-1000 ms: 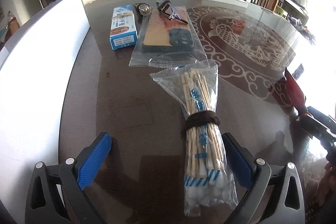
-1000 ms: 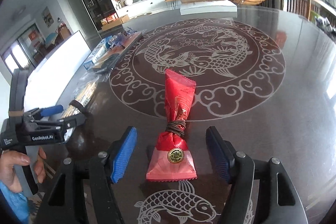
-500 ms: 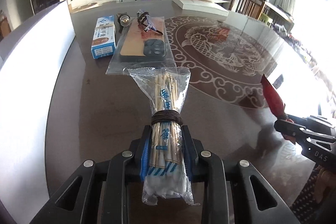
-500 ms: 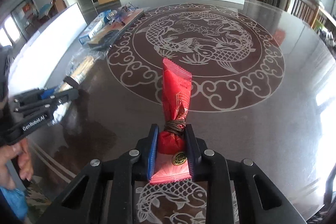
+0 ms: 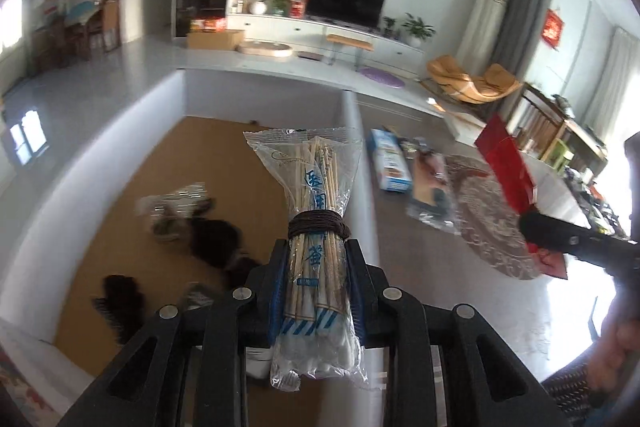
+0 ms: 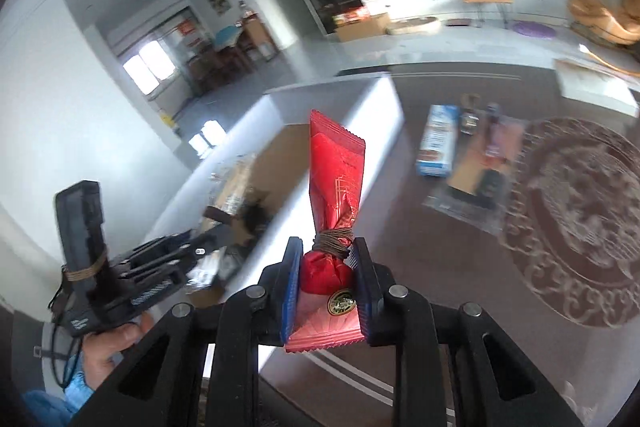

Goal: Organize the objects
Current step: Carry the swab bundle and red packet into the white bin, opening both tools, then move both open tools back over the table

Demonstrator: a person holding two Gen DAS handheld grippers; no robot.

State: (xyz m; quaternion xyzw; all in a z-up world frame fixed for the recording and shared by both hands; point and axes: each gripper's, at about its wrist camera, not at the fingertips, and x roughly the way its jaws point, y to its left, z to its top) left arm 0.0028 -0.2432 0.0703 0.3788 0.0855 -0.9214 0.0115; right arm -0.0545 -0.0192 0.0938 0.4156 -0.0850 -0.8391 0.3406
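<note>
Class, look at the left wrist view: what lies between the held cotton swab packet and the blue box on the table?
The white box wall runs between the cotton swab packet and the blue box, shown in the left wrist view.

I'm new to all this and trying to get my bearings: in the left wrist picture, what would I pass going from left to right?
Dark fluffy items in the box → cotton swab pack → blue carton → clear flat bag → red packet.
</note>
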